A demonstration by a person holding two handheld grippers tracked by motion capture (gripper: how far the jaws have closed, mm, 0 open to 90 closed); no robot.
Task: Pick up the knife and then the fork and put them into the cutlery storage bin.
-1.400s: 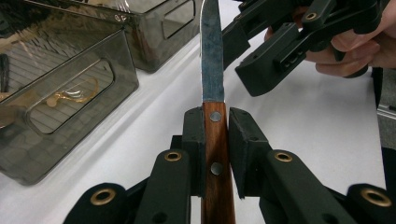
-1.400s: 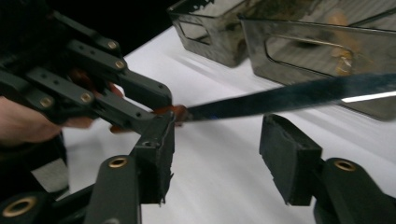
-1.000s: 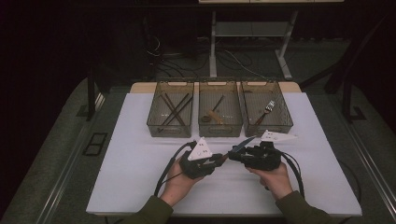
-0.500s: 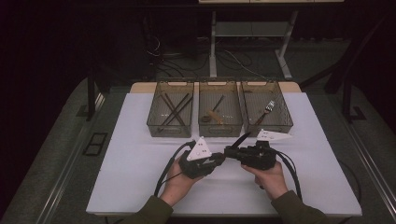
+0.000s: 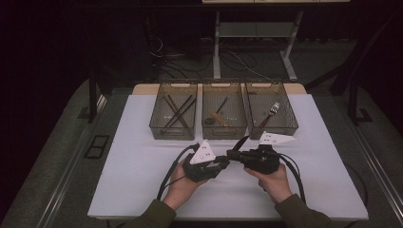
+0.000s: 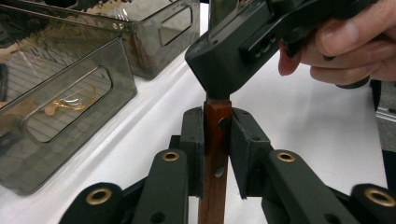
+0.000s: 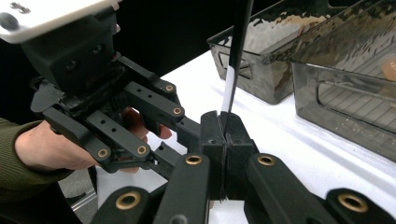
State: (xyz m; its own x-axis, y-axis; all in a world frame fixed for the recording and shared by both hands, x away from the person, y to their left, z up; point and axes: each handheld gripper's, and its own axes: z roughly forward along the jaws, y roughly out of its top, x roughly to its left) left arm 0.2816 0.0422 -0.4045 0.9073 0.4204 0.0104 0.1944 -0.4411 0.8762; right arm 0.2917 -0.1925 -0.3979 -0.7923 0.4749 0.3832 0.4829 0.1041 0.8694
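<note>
A knife with a reddish wooden riveted handle and a dark blade is held between both grippers over the front middle of the white table. My left gripper is shut on the handle; its jaws have just eased slightly but still press on it. My right gripper is shut on the blade just above the handle, its jaws having just been closing on it. From above, the left gripper and right gripper meet tip to tip, and the blade sticks up toward the bins.
Three smoky clear bins stand in a row behind the grippers: the left bin holds dark sticks, the middle bin a wooden utensil, the right bin a fork. Cables trail from both grippers toward the front table edge.
The right gripper has shifted slightly left toward the left gripper, so the two now meet at the knife. The left hand has stayed put.
</note>
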